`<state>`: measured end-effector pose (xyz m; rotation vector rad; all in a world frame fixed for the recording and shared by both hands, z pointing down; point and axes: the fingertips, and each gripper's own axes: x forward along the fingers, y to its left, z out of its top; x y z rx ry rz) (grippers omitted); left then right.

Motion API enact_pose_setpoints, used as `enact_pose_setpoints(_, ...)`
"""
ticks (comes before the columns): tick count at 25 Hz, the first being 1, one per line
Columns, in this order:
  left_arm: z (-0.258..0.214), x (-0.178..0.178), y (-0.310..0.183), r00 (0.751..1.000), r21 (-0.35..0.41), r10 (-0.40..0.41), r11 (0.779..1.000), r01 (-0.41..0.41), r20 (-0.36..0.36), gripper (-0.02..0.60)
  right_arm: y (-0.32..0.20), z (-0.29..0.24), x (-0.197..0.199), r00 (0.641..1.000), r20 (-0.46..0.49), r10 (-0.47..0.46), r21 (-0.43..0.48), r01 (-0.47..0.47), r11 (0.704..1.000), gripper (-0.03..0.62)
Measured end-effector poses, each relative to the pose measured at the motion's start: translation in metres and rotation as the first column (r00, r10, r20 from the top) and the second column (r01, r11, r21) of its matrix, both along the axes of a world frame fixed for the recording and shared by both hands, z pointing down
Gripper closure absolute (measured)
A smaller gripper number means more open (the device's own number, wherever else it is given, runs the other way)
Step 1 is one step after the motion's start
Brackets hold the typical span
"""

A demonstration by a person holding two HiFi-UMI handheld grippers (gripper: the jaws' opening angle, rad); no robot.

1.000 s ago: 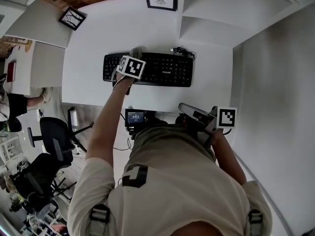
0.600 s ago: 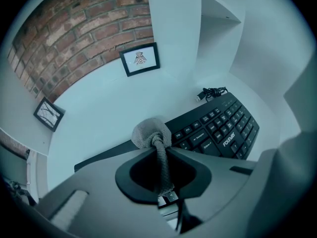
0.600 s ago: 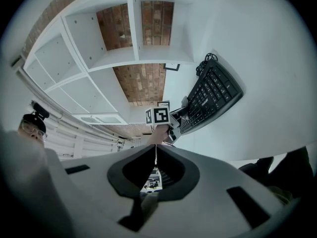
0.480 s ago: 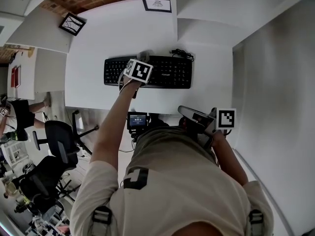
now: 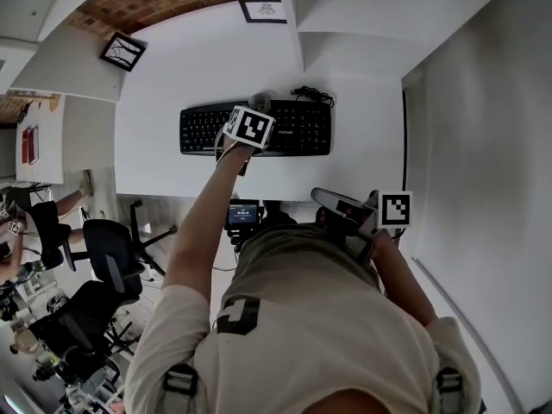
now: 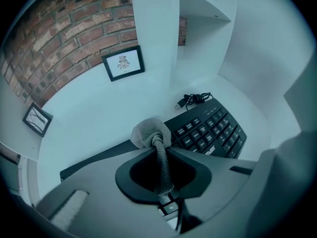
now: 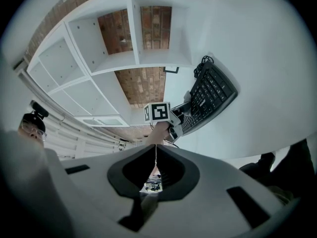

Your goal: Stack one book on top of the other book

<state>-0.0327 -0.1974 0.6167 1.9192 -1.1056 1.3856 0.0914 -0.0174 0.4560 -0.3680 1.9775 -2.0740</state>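
No book shows in any view. My left gripper (image 5: 257, 111) hovers over the middle of a black keyboard (image 5: 297, 129) on the white desk (image 5: 164, 93). It is shut on a knotted grey cloth (image 5: 261, 102). In the left gripper view the cloth (image 6: 151, 133) sticks out past the closed jaws (image 6: 157, 144), above the keyboard (image 6: 214, 128). My right gripper (image 5: 318, 196) stays low at the desk's near edge, close to my body, shut with nothing in it. Its own view shows the jaws (image 7: 155, 150) pressed together and the left gripper's marker cube (image 7: 159, 111) beyond.
A coiled black cable (image 5: 310, 94) lies behind the keyboard's right end. Two framed pictures (image 5: 261, 9) (image 5: 122, 52) lean on the brick wall at the desk's back. White shelving (image 5: 345, 24) rises at the right. Office chairs (image 5: 112, 248) stand left of me.
My left gripper has slid a little to the right along the keyboard with the cloth. The right gripper has stayed put.
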Motion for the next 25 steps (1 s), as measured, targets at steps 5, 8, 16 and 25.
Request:
enact_pose_setpoints(5,-0.001,0.040,0.004,0.996,-0.022,0.004,1.000,-0.006,-0.088,0.548,0.003,0.000,0.007,1.000,0.005,0.020,-0.009,-0.020,1.000,0.588)
enact_pose_setpoints(8,0.000,0.047,0.008,0.998,-0.016,0.019,1.000,-0.020,-0.066,0.548,0.004,0.001,0.015,0.999,0.005,0.039,-0.017,-0.039,0.999,0.588)
enact_pose_setpoints(16,0.000,0.073,0.011,0.993,-0.028,0.018,0.999,-0.021,-0.113,0.548,0.002,-0.001,0.020,0.999,0.022,0.044,-0.008,-0.044,0.999,0.588)
enact_pose_setpoints(25,0.002,0.128,0.020,0.985,-0.043,0.121,0.991,-0.127,-0.124,0.548,0.004,-0.001,0.032,0.997,0.013,0.070,0.004,-0.070,0.998,0.588)
